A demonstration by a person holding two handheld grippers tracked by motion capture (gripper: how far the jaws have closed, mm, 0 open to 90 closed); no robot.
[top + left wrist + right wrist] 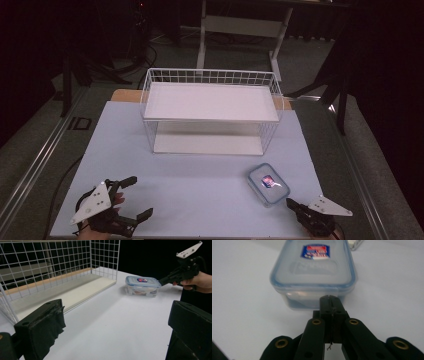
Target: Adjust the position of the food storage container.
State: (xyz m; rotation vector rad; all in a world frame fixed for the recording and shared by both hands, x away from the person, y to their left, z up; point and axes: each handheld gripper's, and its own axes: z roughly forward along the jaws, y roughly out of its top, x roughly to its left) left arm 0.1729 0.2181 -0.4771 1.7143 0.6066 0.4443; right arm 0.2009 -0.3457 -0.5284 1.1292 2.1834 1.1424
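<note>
A clear plastic food box with a blue-rimmed lid and a red-blue label (268,183) (142,285) (314,272) lies on the white table at the front right. My right gripper (291,202) (162,281) (332,301) is shut with nothing held, its tips just short of the box's near end. My left gripper (141,198) (115,327) rests at the front left of the table, jaws wide open and empty, pointing across toward the box.
A white wire rack (211,111) (52,272) with an upper shelf and a lower board stands at the back middle of the table (200,180). A desk frame stands on the floor beyond it.
</note>
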